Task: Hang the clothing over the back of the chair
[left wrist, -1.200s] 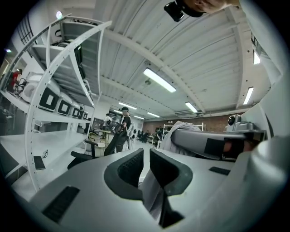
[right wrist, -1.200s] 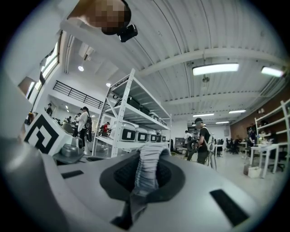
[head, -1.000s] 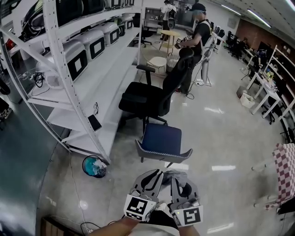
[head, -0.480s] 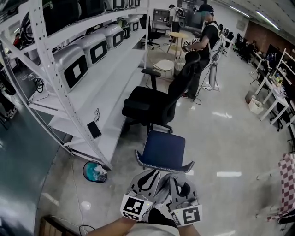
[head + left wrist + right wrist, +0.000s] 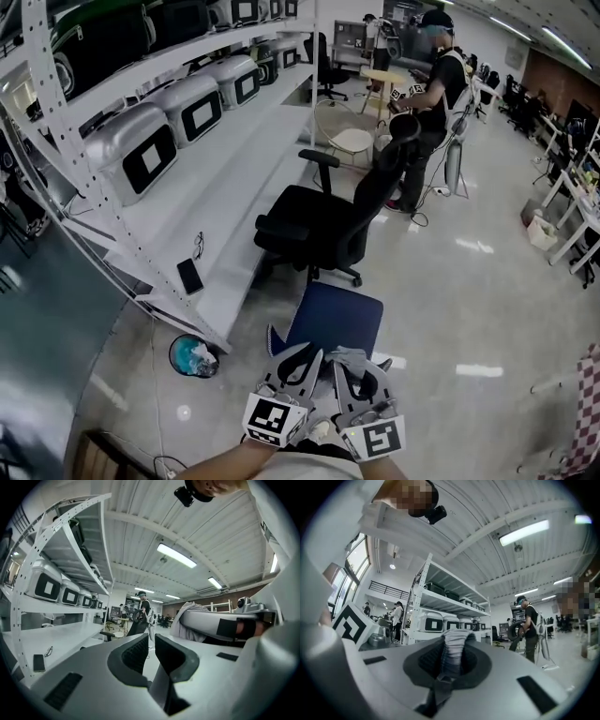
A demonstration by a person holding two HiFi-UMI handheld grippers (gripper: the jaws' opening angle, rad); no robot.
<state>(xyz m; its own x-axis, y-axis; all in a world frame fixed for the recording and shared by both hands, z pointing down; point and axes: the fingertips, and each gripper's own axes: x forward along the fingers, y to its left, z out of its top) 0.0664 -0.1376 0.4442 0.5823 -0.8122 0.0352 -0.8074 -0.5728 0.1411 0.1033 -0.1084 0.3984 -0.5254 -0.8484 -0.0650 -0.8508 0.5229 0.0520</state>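
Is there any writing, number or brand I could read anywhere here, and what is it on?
No readable text anywhere.
The squares on the cubes of the left gripper and right gripper are black-and-white patterns, not letters.
The panels on the shelf cases look blank.

The clothing was a pale grey garment, crumpled into a small wad. One fold stood upright, pinched between the closed jaws of the right gripper, and the rest lay draped over that gripper's body. It hung just above the near edge of the chair; whether it touched could not be told. The chair had a flat dark-blue seat and a low grey back whose two ends flared outward. It stood upright on the floor, back nearest the camera.
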